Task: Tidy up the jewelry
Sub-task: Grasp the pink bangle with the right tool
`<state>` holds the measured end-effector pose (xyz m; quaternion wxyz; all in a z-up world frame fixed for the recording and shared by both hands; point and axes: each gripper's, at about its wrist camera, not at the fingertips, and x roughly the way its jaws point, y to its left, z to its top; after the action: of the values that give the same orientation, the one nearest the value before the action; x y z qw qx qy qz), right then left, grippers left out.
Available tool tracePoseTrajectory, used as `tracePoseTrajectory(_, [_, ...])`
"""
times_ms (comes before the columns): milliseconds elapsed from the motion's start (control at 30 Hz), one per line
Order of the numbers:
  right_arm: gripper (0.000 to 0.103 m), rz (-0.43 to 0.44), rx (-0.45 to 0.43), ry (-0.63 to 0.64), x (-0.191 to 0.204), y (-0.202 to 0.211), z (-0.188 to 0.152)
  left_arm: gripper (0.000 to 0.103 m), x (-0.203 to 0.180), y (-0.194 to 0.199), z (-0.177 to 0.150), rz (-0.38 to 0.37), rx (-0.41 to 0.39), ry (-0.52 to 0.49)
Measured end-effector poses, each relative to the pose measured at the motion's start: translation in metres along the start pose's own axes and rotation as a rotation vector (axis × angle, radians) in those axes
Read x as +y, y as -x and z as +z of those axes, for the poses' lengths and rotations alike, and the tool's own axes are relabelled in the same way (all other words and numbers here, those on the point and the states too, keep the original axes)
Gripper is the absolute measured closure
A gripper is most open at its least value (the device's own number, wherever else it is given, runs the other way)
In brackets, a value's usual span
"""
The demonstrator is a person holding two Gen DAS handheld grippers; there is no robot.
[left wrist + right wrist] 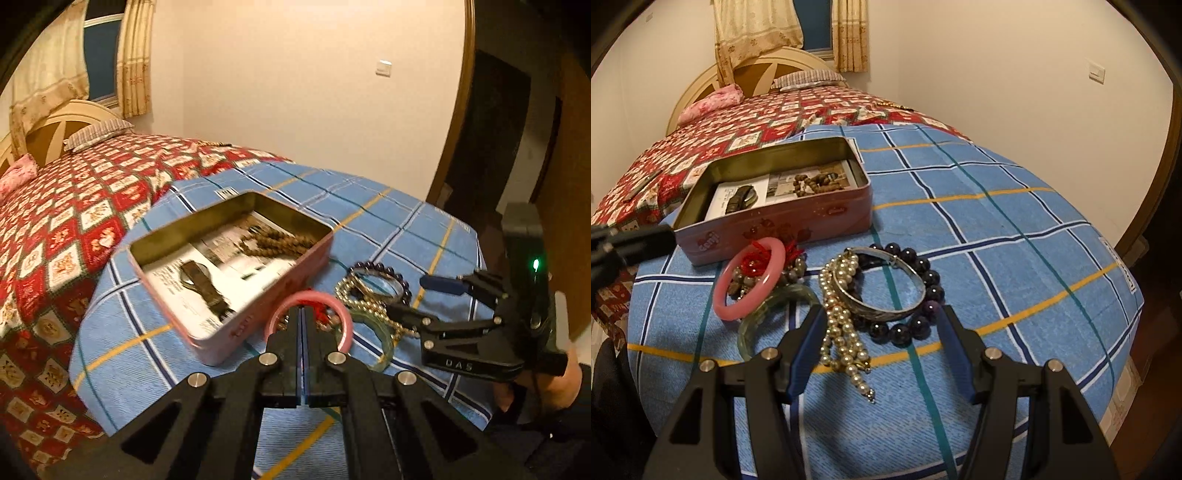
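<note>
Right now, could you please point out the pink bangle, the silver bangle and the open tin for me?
pink bangle (721,291), right wrist view, on its left rim.
silver bangle (886,314), right wrist view, on its near rim.
open tin (798,221), right wrist view, on its pink front wall.

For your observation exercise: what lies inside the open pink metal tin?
Inside the open pink metal tin lie a brown wooden bead strand and a dark wristwatch on printed paper. The paper hides the tin's floor.
</note>
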<state>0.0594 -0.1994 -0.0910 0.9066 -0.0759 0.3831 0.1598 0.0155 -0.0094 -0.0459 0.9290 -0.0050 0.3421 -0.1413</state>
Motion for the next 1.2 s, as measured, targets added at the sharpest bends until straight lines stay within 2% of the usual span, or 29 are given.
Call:
tracePoseTrajectory(267, [0.040, 0.017, -0.007, 0.023, 0.009, 0.001, 0.002, 0.103, 0.019, 0.013, 0.009, 0.029, -0.042, 0.036])
tracePoseTrajectory(433, [0.042, 0.063, -0.039, 0.055, 0.024, 0.006, 0.015, 0.103, 0.029, 0.015, 0.008, 0.033, -0.046, 0.059])
tracePoseTrajectory(600, [0.042, 0.122, -0.034, 0.101, 0.049, -0.003, 0.029, 0.103, 0.035, 0.016, 0.010, 0.036, -0.053, 0.070])
tracePoseTrajectory(733, [0.053, 0.159, 0.018, 0.107, 0.060, -0.023, 0.031, 0.103, 0.040, 0.017, 0.010, 0.030, -0.055, 0.085])
tracePoseTrajectory(800, [0.055, 0.174, 0.045, 0.096, 0.062, -0.030, 0.028, 0.103, 0.041, 0.016, 0.010, 0.026, -0.052, 0.090])
tracePoseTrajectory(867, [0.064, 0.211, 0.065, 0.074, 0.060, -0.034, 0.026, 0.103, 0.040, 0.014, 0.009, 0.013, -0.039, 0.086])
tracePoseTrajectory(900, [0.066, 0.229, 0.073, 0.063, 0.059, -0.036, 0.026, 0.103, 0.039, 0.014, 0.009, 0.029, -0.040, 0.081])
tracePoseTrajectory(933, [0.080, 0.245, 0.073, 0.056, 0.058, -0.036, 0.026, 0.103, 0.038, 0.014, 0.009, 0.036, -0.040, 0.080])
tracePoseTrajectory(967, [0.088, 0.250, 0.070, 0.055, 0.058, -0.034, 0.026, 0.103, 0.039, 0.013, 0.009, 0.036, -0.036, 0.088])
tracePoseTrajectory(1067, [0.089, 0.277, 0.054, 0.053, 0.059, -0.030, 0.026, 0.101, 0.041, 0.011, 0.008, 0.056, -0.017, 0.109])
tracePoseTrajectory(1200, [0.090, 0.313, -0.011, 0.047, 0.061, -0.013, 0.028, 0.090, 0.035, 0.006, 0.002, 0.116, 0.019, 0.106])
